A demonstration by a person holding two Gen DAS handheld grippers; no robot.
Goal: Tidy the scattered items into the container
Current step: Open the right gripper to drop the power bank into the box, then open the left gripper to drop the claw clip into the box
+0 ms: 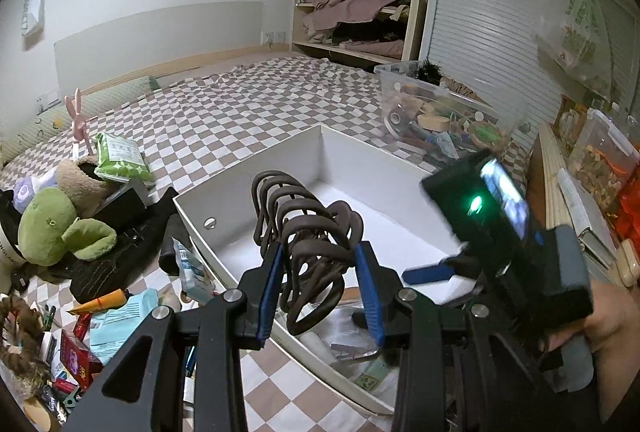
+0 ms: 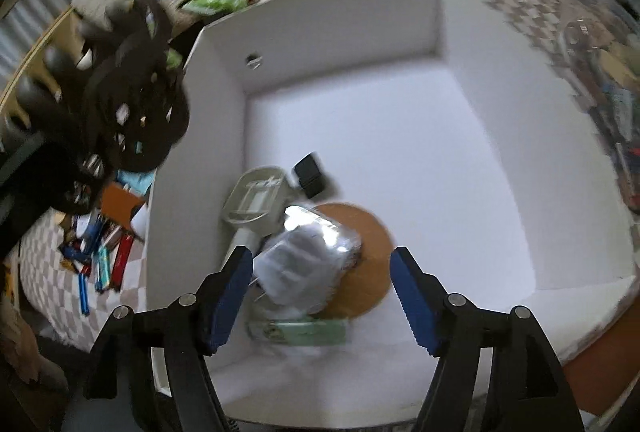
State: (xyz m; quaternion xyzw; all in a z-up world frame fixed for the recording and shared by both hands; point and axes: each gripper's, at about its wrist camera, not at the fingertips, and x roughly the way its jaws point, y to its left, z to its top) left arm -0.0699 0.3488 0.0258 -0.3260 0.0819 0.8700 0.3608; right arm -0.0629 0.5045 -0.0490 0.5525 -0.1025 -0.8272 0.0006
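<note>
My left gripper (image 1: 318, 286) is shut on a dark brown looped hair claw clip (image 1: 308, 232) and holds it above the near left edge of the white box (image 1: 280, 151). In the right wrist view the clip (image 2: 136, 99) shows blurred at the left, outside the box wall (image 2: 216, 71). My right gripper (image 2: 322, 296) is open and empty above the box's near end, over a clear plastic packet (image 2: 308, 256), a cork disc (image 2: 368, 256), a white scoop (image 2: 256, 199), a small black block (image 2: 310, 173) and a green packet (image 2: 304, 332). The right gripper (image 1: 432, 272) also shows in the left wrist view.
Scattered items lie on the checked bedspread left of the box: a green plush (image 1: 52, 228), a green wipes pack (image 1: 120, 155), dark cloth (image 1: 120, 256), tubes and small packets (image 1: 100, 316). A clear bin of items (image 1: 436, 119) stands behind the box. Shelves line the right.
</note>
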